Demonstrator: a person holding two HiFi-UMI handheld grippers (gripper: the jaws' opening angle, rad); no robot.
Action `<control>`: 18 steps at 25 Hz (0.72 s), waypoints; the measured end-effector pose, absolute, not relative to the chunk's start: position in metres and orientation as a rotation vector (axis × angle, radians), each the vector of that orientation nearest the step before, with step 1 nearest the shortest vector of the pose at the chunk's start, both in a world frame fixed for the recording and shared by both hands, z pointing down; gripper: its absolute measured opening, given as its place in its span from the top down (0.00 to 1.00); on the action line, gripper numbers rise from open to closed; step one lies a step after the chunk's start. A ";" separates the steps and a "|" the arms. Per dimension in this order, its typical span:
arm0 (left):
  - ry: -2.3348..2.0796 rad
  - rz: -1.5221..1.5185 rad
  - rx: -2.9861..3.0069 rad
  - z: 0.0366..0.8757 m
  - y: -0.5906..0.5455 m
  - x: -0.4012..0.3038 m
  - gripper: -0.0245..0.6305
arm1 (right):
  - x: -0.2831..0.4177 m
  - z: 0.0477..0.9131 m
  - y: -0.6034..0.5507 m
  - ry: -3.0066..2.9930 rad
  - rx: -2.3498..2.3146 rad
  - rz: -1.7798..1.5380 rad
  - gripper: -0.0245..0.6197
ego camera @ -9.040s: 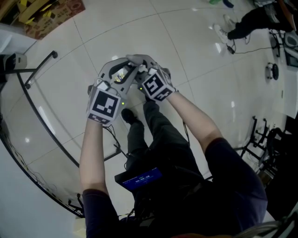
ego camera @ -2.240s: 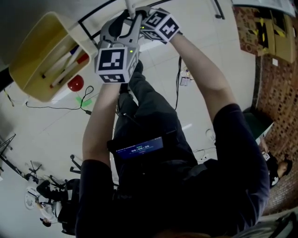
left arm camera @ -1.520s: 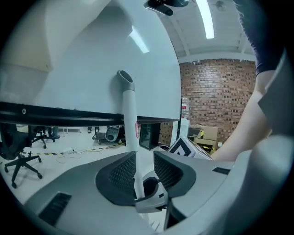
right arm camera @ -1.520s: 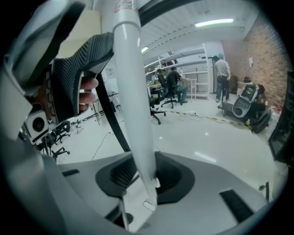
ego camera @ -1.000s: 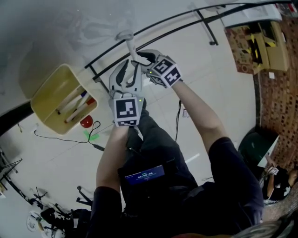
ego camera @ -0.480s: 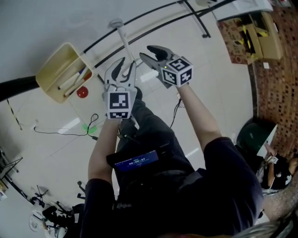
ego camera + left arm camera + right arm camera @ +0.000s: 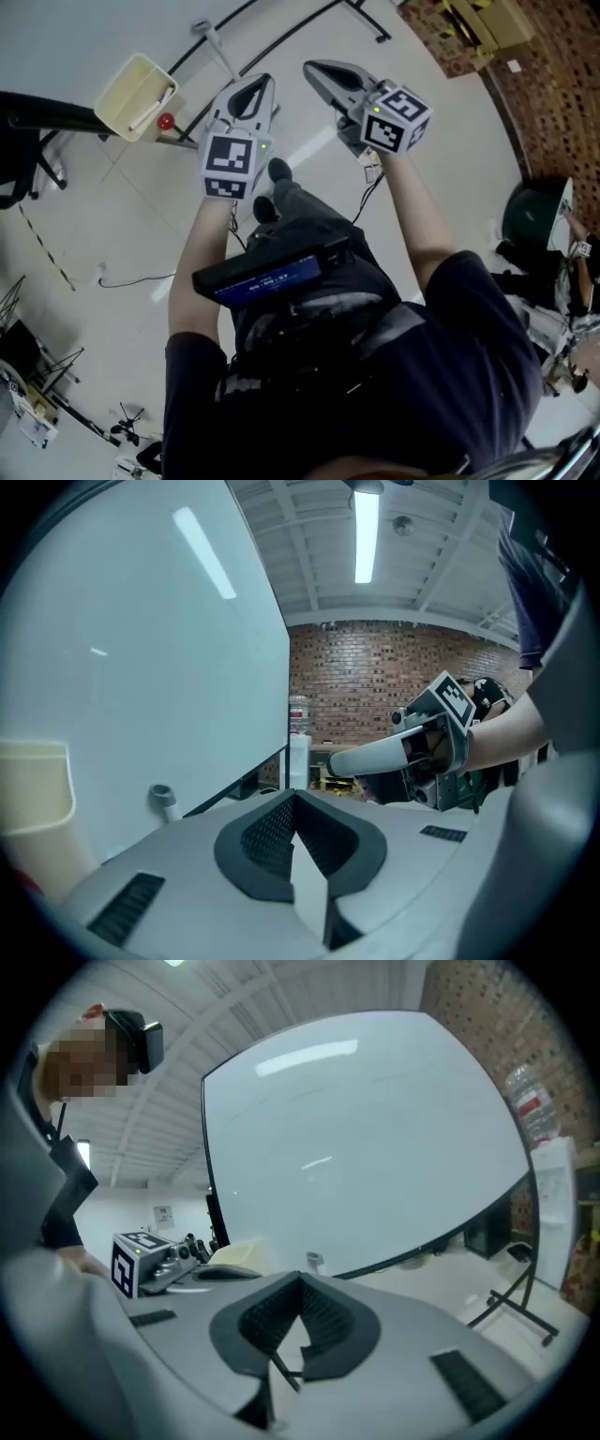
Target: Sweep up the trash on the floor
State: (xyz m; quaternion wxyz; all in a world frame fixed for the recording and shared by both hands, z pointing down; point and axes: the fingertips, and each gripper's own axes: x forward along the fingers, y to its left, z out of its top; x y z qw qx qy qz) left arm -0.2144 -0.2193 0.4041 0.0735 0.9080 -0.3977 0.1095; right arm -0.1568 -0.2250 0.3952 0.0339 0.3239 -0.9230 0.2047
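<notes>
In the head view my left gripper (image 7: 255, 90) and right gripper (image 7: 319, 71) are held up side by side, apart, both shut with nothing between the jaws. Beyond them on the floor stands a yellow dustpan (image 7: 134, 82) with a red piece (image 7: 166, 122) at its foot, and a white broom handle (image 7: 214, 49) leans by it. In the left gripper view the left gripper (image 7: 293, 799) points at the white board, with the right gripper (image 7: 403, 750), the handle's end (image 7: 161, 796) and the dustpan (image 7: 33, 803) in sight. The right gripper view shows the right gripper (image 7: 300, 1286) shut, the left gripper (image 7: 157, 1262) and the dustpan (image 7: 240, 1252).
A big white board on a black frame (image 7: 281, 33) stands ahead. Cardboard boxes (image 7: 478, 21) lie at the upper right on a brick-patterned strip. A black cable (image 7: 122, 279) trails on the tiles at left, near a dark chair (image 7: 23, 159). A dark green object (image 7: 530, 214) sits at right.
Both grippers were at the white handle a second ago; they have come off it, risen, moved apart and shut empty. The dustpan and handle now look farther away.
</notes>
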 end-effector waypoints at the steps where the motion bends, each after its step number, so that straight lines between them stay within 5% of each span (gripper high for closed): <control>1: -1.168 0.328 2.746 0.397 -0.214 -0.206 0.95 | -0.149 0.386 -0.214 -2.824 1.018 0.593 0.95; 18: -0.841 0.190 2.970 0.267 -0.117 -0.109 0.95 | -0.052 0.232 -0.040 -3.159 1.172 0.620 0.95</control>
